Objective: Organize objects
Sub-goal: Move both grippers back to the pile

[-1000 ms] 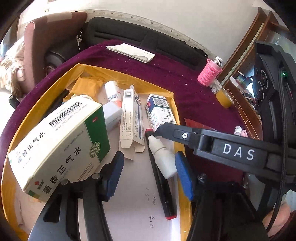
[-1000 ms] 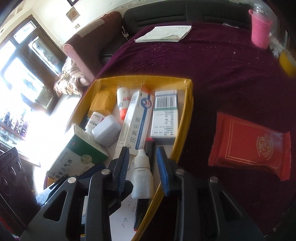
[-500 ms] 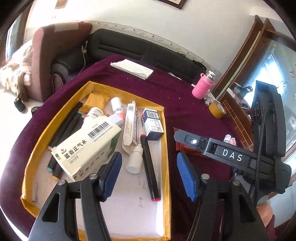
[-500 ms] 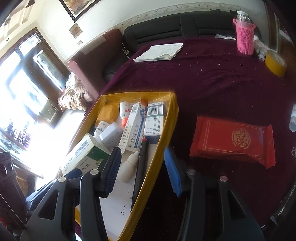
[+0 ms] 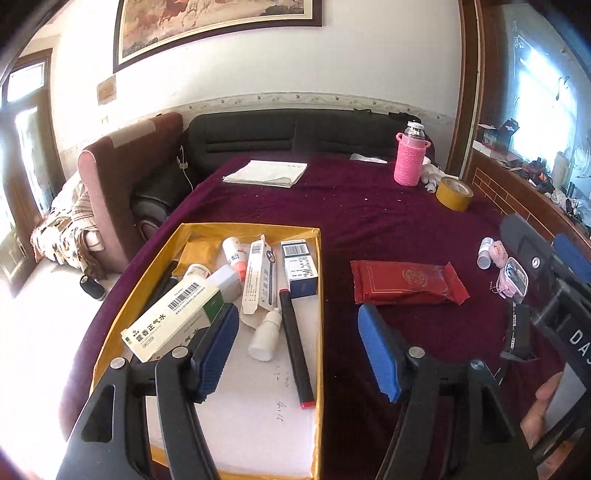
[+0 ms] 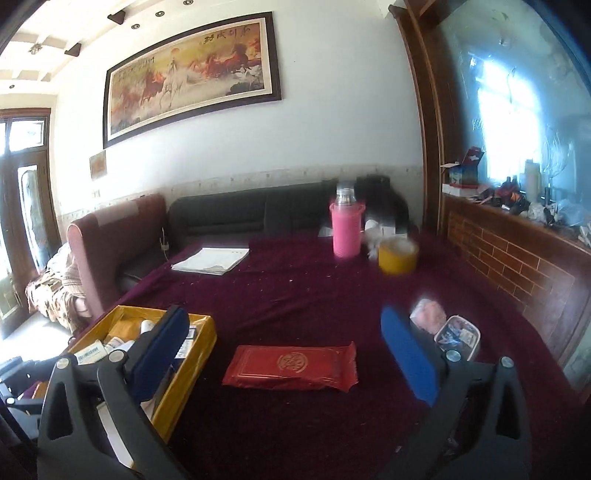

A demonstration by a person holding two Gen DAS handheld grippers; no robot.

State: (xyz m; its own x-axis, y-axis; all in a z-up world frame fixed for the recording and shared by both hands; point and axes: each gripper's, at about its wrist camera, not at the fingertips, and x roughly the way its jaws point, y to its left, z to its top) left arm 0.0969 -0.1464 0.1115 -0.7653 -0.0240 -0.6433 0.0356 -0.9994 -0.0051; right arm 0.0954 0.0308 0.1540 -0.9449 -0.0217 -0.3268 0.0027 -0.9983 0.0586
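Both tongs (image 5: 297,350) (image 6: 284,354) risen, wide open, empty, dropper bottle (image 5: 266,329) released in yellow tray (image 5: 318,295), cap pointing away.

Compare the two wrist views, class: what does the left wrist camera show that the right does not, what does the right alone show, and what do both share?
Left only: the white dropper bottle and black marker lying in the yellow box.
Right only: the ceiling lights.
Both: the red packet on the purple cloth, the pink flask, the tape roll, the horse painting.
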